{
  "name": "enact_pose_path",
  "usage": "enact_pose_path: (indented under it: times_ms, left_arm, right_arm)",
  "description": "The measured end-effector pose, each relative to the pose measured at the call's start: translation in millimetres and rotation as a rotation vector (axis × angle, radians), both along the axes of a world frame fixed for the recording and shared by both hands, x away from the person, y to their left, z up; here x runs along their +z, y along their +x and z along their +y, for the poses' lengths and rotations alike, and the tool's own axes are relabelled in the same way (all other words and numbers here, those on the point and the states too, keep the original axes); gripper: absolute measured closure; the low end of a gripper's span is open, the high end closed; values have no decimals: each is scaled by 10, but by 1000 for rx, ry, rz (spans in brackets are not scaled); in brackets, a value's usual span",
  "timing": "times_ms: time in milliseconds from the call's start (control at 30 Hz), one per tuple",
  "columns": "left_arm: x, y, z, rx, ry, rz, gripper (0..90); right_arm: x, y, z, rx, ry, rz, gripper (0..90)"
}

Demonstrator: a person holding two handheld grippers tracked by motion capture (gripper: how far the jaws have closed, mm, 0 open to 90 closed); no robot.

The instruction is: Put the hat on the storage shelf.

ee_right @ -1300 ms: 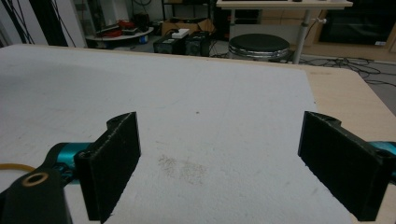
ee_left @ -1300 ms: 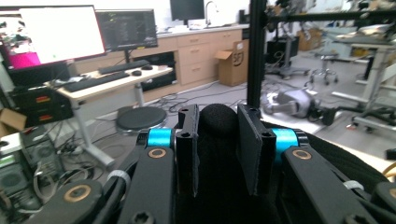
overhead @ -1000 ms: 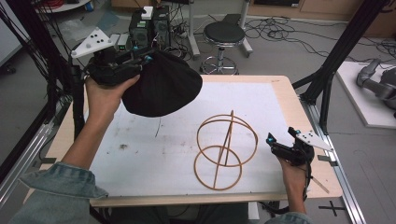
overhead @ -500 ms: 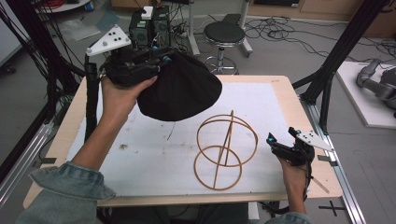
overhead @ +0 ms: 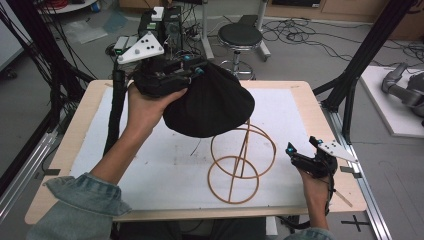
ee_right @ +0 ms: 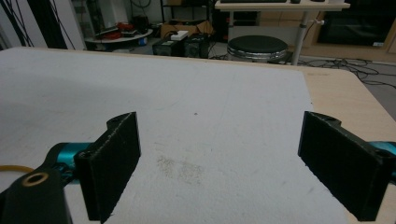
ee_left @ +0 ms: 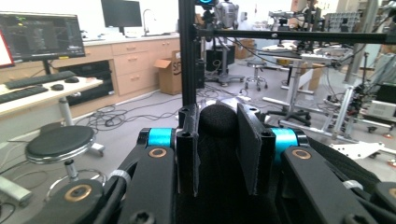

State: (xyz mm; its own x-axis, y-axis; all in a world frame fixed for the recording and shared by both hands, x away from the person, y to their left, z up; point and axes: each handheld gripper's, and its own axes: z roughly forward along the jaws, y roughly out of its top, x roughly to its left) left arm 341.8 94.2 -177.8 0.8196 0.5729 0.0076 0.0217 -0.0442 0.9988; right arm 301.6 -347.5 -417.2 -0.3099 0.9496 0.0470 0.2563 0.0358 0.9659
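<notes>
Above the far left part of the worktop [overhead: 320,117], the left gripper [overhead: 172,75] holds a black cloth [overhead: 210,102] aloft, its fingers [ee_left: 247,144] pinching a fold of it, and the cloth hangs over the top of a wooden ring frame [overhead: 240,160] that stands near the middle of the white mat [overhead: 150,165]. The right gripper [overhead: 305,152] rests near the worktop's right edge, well apart from the frame, with its fingers [ee_right: 114,163] spread wide over bare mat. Open mat lies to the left of the frame and toward the near edge.
</notes>
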Motion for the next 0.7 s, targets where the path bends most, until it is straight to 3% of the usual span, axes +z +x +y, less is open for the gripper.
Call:
enact_pose_path:
  times_ms: [700]
  left_arm:
    - [-108, -44, -255, -87, 38, 16, 704]
  right_arm:
    - [-2, -4, -9, -4, 3, 6, 127]
